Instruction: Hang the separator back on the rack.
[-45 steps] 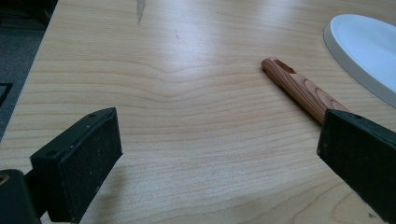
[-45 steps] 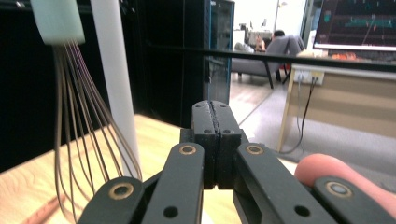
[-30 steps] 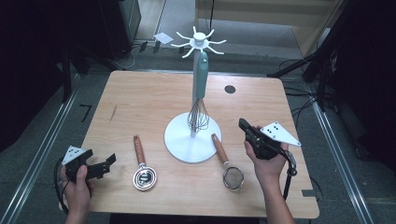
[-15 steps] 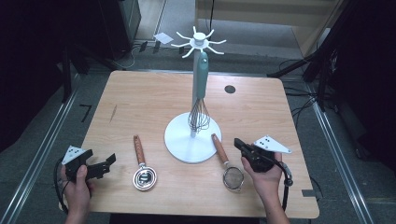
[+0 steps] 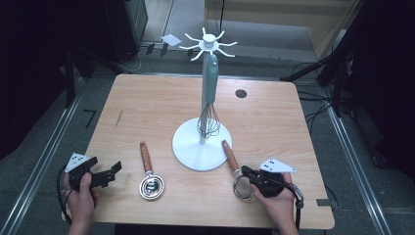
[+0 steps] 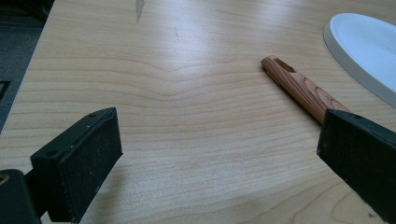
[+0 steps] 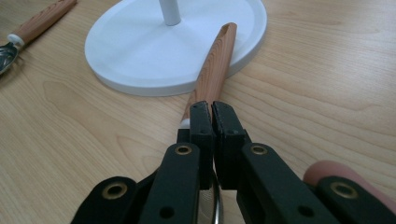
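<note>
Judging from how things lie, the job looks like hanging utensils on the white rack (image 5: 209, 44): a teal-handled whisk (image 5: 210, 98) already hangs from it, while two wooden-handled pieces lie on the desk (image 5: 147, 107) unhung. The right tool (image 5: 250, 174), jaws pressed together with nothing visibly between them, sits low over the strainer (image 5: 234, 169), whose handle leans on the rack's base (image 7: 140, 56). The left tool (image 5: 108, 172) rests wide apart near the desk's front-left edge, beside the other utensil (image 5: 149, 175), untouched.
</note>
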A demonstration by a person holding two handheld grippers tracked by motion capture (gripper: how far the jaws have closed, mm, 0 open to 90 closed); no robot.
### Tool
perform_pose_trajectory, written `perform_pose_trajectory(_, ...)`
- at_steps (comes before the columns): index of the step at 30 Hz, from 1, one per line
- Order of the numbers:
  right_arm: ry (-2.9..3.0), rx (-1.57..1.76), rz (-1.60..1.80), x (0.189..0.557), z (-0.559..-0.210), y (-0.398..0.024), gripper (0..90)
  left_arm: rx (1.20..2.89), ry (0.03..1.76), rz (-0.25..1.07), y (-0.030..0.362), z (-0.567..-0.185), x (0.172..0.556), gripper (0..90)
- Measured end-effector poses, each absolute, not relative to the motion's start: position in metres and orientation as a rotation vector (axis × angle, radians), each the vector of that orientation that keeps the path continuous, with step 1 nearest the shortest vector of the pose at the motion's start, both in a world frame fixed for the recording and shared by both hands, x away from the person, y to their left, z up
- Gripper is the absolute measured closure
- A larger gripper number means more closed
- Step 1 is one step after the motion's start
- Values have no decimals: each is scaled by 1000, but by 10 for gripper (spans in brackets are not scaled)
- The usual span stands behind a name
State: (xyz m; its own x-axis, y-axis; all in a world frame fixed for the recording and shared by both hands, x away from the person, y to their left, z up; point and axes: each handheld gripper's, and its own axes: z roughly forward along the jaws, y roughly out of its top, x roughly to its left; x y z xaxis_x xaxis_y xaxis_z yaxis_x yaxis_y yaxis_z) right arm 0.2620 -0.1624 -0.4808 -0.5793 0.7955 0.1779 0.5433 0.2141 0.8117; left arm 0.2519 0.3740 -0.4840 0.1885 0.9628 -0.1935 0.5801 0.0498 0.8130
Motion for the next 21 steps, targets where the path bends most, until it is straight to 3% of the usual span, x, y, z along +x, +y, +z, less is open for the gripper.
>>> perform_pose_trajectory(13, 2199, 1277, 1392, 253, -478, -183, 885, 1632, 1493, 578, 374, -484, 252, 0)
perform_pose_trajectory(21, 2273, 1285, 1275, 252, -486, -184, 885, 1633, 1495, 577, 374, -484, 253, 0)
